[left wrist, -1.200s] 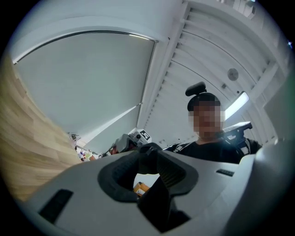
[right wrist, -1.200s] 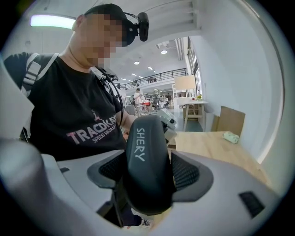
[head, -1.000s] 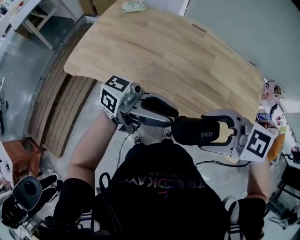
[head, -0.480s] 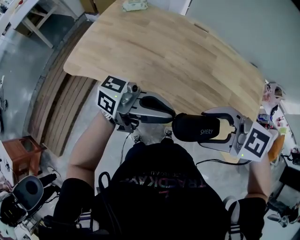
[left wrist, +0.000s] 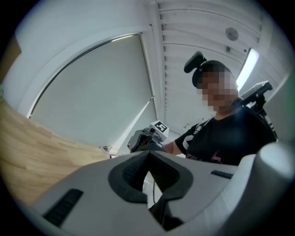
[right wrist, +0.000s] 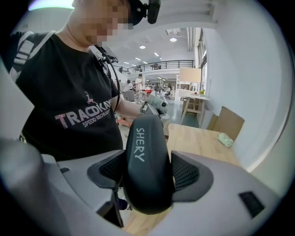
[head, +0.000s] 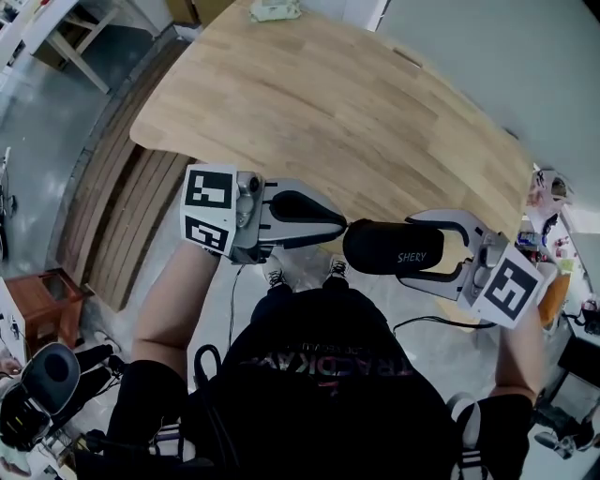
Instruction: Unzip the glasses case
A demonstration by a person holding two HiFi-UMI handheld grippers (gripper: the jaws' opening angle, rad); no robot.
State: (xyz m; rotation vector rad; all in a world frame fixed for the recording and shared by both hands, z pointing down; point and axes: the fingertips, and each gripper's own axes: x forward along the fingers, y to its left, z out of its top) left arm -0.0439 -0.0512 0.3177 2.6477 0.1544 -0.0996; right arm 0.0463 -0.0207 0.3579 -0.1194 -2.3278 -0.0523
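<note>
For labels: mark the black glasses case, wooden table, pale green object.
black glasses case (head: pixel 392 247), head view, lettered side
wooden table (head: pixel 328 112), head view, bare top
pale green object (head: pixel 274 9), head view, middle

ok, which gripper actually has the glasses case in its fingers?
The right gripper: its fingers clamp the black glasses case across its body. The left gripper is shut, tip at the case's end.

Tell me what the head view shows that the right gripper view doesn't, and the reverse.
Head view only: the brown stool on the floor and the right gripper's marker cube. Right gripper view only: that gripper's ribbed pads pressing the glasses case's sides, and a lit hall behind the person. Both: the black case marked SHERY, the wooden table, the pale green packet on it.
</note>
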